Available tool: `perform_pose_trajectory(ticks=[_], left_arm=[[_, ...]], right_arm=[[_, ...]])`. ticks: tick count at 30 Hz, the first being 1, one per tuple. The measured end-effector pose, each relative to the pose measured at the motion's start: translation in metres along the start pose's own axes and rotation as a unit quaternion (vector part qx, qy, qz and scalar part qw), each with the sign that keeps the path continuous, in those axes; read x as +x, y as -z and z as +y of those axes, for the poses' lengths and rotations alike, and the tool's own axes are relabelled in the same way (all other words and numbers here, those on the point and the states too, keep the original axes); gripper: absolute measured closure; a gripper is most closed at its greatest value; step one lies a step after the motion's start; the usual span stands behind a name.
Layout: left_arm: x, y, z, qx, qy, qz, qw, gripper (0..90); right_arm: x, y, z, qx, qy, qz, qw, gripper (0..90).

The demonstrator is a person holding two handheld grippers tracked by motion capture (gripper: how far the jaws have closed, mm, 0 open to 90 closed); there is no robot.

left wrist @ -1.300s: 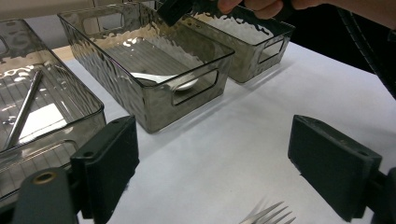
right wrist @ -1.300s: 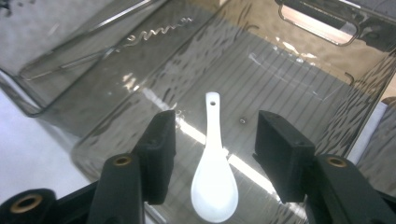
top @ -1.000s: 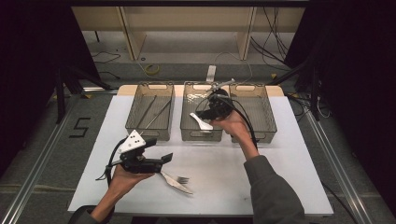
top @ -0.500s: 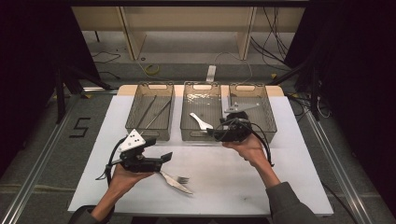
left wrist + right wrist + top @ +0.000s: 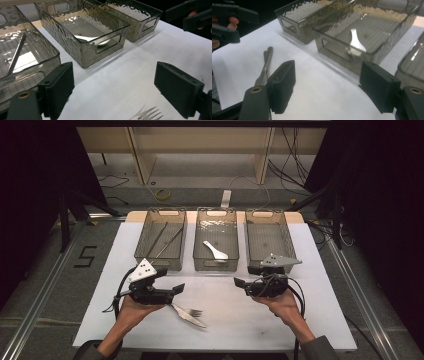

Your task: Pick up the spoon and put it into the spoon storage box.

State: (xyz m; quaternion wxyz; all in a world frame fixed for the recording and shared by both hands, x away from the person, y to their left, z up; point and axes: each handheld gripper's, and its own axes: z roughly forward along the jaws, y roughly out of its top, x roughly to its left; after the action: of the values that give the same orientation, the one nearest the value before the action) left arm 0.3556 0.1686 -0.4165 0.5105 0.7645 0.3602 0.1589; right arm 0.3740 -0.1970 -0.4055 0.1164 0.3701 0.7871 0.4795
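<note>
Three clear ribbed plastic bins are set in a row on the white table cover [image 5: 310, 270]. The middle bin [image 5: 216, 262] is taken as landmark: a white spoon [image 5: 215, 250] is lain on its floor. In the left bin [image 5: 161, 261], just beside it, two long thin metal sticks [image 5: 166, 240] are crossed. In the right bin [image 5: 270, 261], on the other side, nothing can be made out.

Nearer the person than the middle bin, a fork and a knife [image 5: 188, 314] are lain together on the cover. The left gripper [image 5: 176, 288] is held just above them, its jaws spread wide and empty. The right gripper [image 5: 241, 285] is held in front of the right bin, its jaws likewise spread apart, nothing between them.
</note>
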Motion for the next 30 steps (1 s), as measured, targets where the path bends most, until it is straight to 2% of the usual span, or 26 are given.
perform_pose_trajectory(ticks=[7,14,21,27,30], left_arm=[[0.005,-0.003,-0.001,0.008,0.004,0.008,0.9999,15.7],[0.008,-0.004,-0.002,0.023,0.008,0.011,0.9996,15.8],[0.015,-0.010,-0.004,0.049,0.029,0.019,0.9982,18.0],[0.021,-0.018,-0.006,0.087,0.039,0.025,0.9951,21.9],[0.026,-0.022,-0.008,0.108,0.053,0.029,0.9923,23.8]], right_arm=[[0.000,0.009,-0.017,-0.015,-0.019,-0.001,0.9997,29.8],[0.003,0.016,-0.028,-0.017,-0.016,-0.005,0.9997,28.2],[0.007,0.025,-0.039,-0.014,-0.014,-0.007,0.9998,27.3],[0.008,0.033,-0.047,-0.009,-0.014,-0.016,0.9997,26.3],[0.007,0.036,-0.050,-0.010,-0.020,-0.020,0.9995,26.2]])
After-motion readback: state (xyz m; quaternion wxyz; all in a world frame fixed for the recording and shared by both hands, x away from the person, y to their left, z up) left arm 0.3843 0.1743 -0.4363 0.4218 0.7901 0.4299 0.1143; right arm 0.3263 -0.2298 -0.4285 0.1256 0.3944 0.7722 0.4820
